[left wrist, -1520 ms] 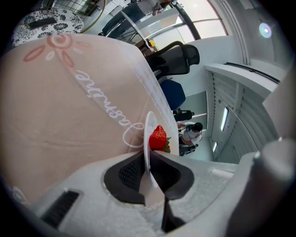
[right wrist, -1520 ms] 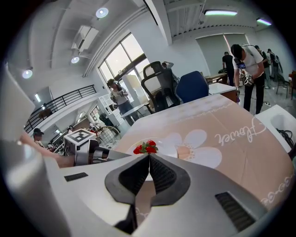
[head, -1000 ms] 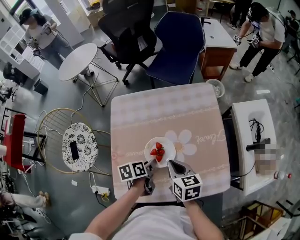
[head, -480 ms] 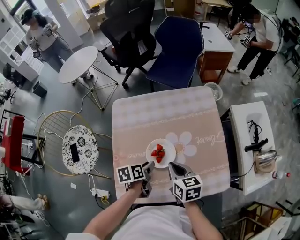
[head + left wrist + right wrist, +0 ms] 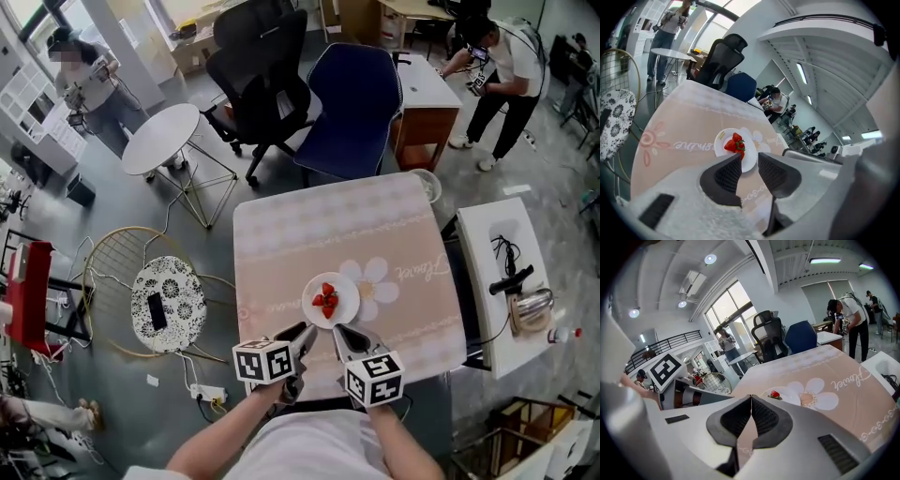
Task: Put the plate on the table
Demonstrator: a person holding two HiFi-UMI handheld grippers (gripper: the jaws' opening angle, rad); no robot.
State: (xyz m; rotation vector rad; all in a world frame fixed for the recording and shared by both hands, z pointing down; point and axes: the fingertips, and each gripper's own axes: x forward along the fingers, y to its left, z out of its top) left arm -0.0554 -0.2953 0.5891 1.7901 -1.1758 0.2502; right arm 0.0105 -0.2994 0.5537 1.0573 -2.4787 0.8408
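A white plate with a few strawberries rests on the pink flower-print table, near its front edge. My left gripper hovers just short of the plate's near rim. Its jaws stand apart and are closing, with nothing between them. In the left gripper view the plate lies beyond the left gripper. My right gripper is beside it, shut and empty. The right gripper view shows the right gripper with its pads touching and the plate ahead.
A navy chair and a black office chair stand behind the table. A round white table and a wire stool are at the left. A white side cabinet stands at the right. People work in the background.
My left gripper has come off the plate's near rim, drawn back a little and spread its jaws. The plate stays on the table. The right gripper has hardly moved.
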